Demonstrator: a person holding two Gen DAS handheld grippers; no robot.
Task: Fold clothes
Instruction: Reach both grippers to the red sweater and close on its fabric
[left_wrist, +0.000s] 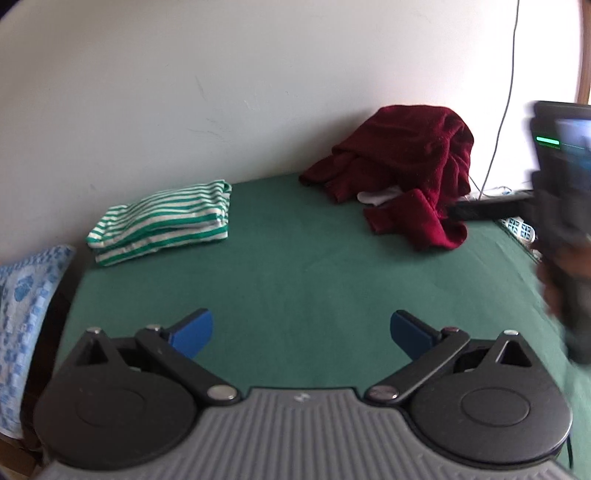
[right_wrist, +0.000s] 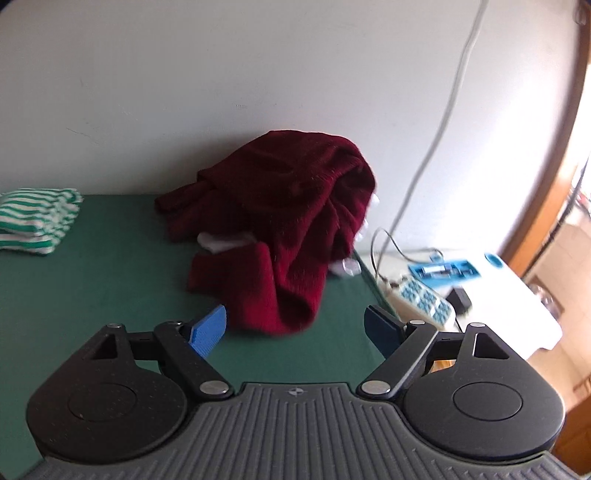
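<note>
A crumpled dark red knit garment (left_wrist: 406, 173) lies heaped at the far right of the green bed sheet (left_wrist: 295, 277), against the wall, with a white cloth (left_wrist: 380, 195) showing under it. A folded green-and-white striped garment (left_wrist: 162, 221) rests at the far left. My left gripper (left_wrist: 301, 334) hangs open over bare sheet, holding nothing. In the right wrist view the red garment (right_wrist: 280, 221) sits just ahead of my right gripper (right_wrist: 295, 328), which is open and empty; its lower hem lies close to the blue fingertips (right_wrist: 208, 330). The striped garment (right_wrist: 37, 218) shows at the left edge.
A blurred dark device with a lit screen (left_wrist: 565, 206), held in a hand, fills the right edge of the left view. A white side table (right_wrist: 480, 291) right of the bed carries a patterned power strip (right_wrist: 424, 299), a cable and a blue item. A blue patterned cloth (left_wrist: 26, 314) lies left.
</note>
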